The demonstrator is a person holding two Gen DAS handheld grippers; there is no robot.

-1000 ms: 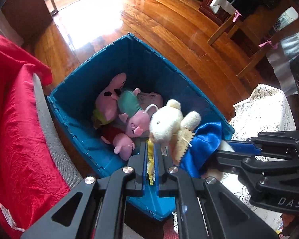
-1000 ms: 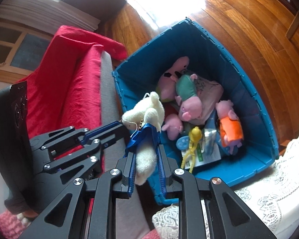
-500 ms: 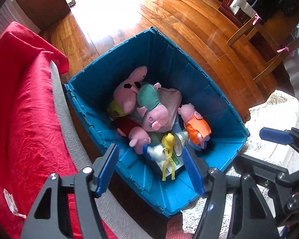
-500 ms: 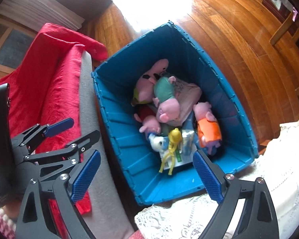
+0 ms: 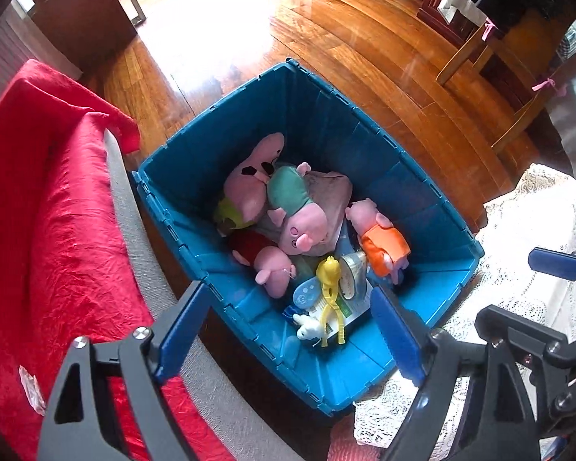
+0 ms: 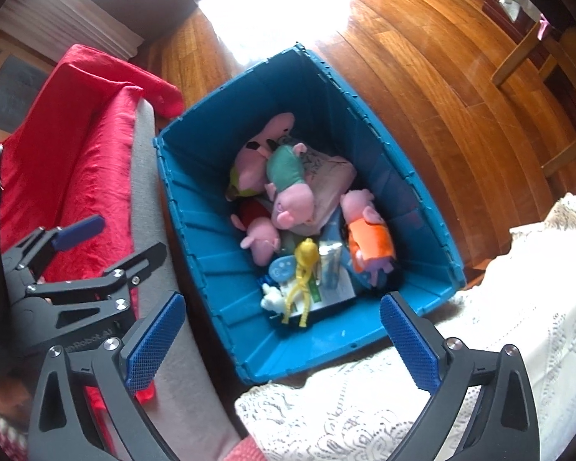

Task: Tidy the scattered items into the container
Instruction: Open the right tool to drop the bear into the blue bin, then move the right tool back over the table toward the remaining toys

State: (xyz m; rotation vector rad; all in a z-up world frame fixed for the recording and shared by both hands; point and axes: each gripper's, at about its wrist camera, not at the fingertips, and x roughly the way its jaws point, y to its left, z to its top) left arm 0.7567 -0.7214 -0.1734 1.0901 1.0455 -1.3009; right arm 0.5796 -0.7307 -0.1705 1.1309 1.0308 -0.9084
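Toys lie heaped in the blue container (image 5: 196, 176) on the wooden floor (image 5: 326, 50): pink plush pigs (image 5: 299, 223), a yellow figure (image 5: 328, 288) and a small white plush (image 5: 307, 328) at its near end. I see my left gripper (image 5: 284, 330) and right gripper (image 6: 284, 342) both spread wide, holding nothing, above the near rim.

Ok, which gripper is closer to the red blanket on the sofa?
Left. The left gripper hangs over the edge of the red blanket; the right gripper is farther off, by the blue bin and lace cloth.
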